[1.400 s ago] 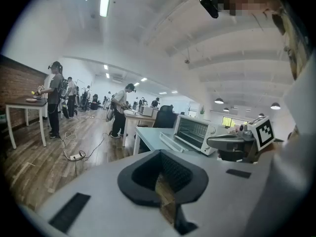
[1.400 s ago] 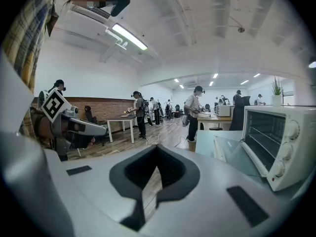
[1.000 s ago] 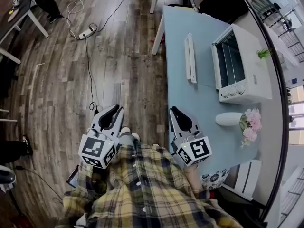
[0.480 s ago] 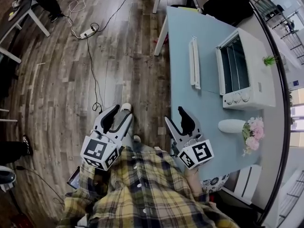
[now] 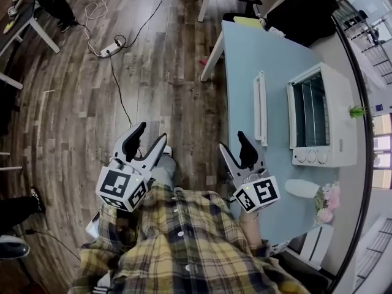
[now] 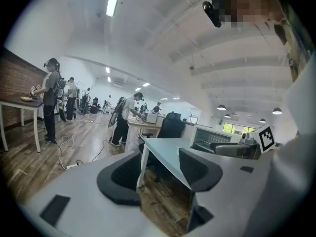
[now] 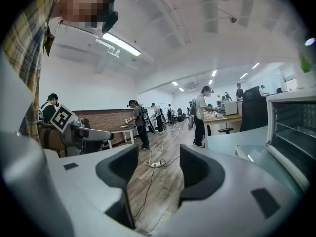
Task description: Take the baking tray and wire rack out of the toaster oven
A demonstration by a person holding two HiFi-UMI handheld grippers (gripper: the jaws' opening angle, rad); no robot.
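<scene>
White left gripper (image 5: 150, 136) and right gripper (image 5: 234, 144) stand wide, jaws just opened, nothing between them. At two o'clock from the right one, on the pale blue table (image 5: 245, 60), sits the white toaster oven (image 5: 331, 90), long axis twelve-to-six, mouth facing nine, door (image 5: 261, 108) down, wire rack (image 5: 309, 112) inside.

The pale-blue rectangular bench (image 5: 245, 66) at upper right looks smooth and matt. The white boxy toaster oven (image 5: 340, 112) on it is glossy painted metal. The dark plank floor (image 5: 73, 121), left, is grained wood with a slight sheen. The yellow plaid shirt (image 5: 184, 244), bottom, is soft cloth.
</scene>
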